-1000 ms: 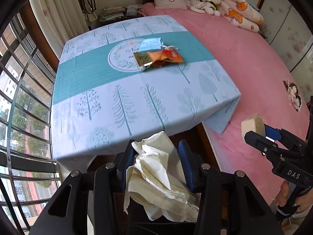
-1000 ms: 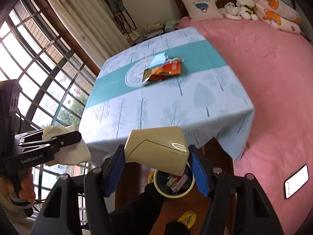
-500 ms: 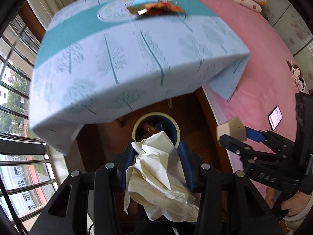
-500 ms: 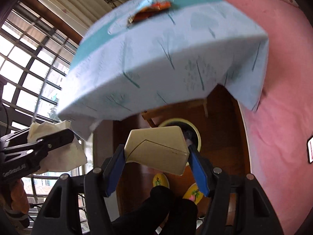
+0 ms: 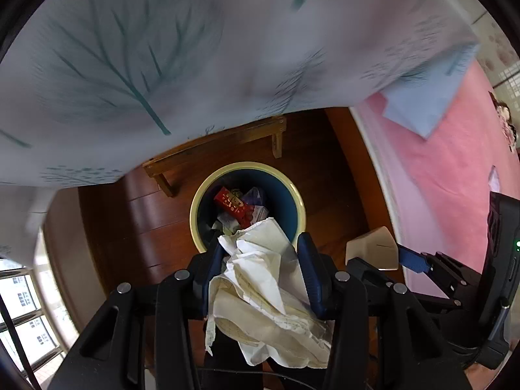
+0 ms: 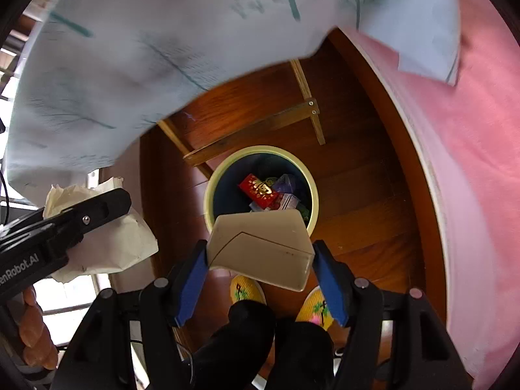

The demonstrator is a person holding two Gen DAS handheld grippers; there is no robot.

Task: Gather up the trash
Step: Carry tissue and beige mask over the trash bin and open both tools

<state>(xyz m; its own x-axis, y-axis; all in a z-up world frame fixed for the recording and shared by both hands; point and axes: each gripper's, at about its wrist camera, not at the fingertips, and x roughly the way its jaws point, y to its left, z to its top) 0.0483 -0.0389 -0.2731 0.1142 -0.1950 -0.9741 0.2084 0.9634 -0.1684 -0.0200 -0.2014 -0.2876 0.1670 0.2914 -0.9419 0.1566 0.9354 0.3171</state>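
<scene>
Nearest the left lens: left gripper [image 5: 260, 253] with blue fingers [image 5: 308, 269] clamped on a wad of crumpled paper [image 5: 260, 279], pointing steeply down. Nearest the right lens: right gripper [image 6: 260, 260] with fingers [image 6: 328, 286] clamped on a cream carton [image 6: 260, 247], also aimed downward. Below the right gripper, black trouser legs [image 6: 247, 341] and yellow slippers [image 6: 243, 289] on the wooden floor [image 6: 357, 188].

Farther down, a round trash bin [image 5: 198, 208] with a cream rim and blue inside, standing on the floor beneath the near edge of the tabletop, beside the pink bed [image 5: 438, 178]. Already inside: a red packet [image 5: 232, 203] and other mixed wrappers. Both held pieces in line with the bin's mouth in their own views, but not yet inside it; how high above the rim, hard to tell.

Farthest: the overhanging tablecloth [image 5: 130, 48], blurred, filling the top of both views, with a wooden table brace [image 5: 227, 143] under it.

Judging progress: well under way, with some rubbish binned and two more pieces carried to the bin, release still to come. Tabletop surface out of sight here, so no telling whether more trash waits there.
</scene>
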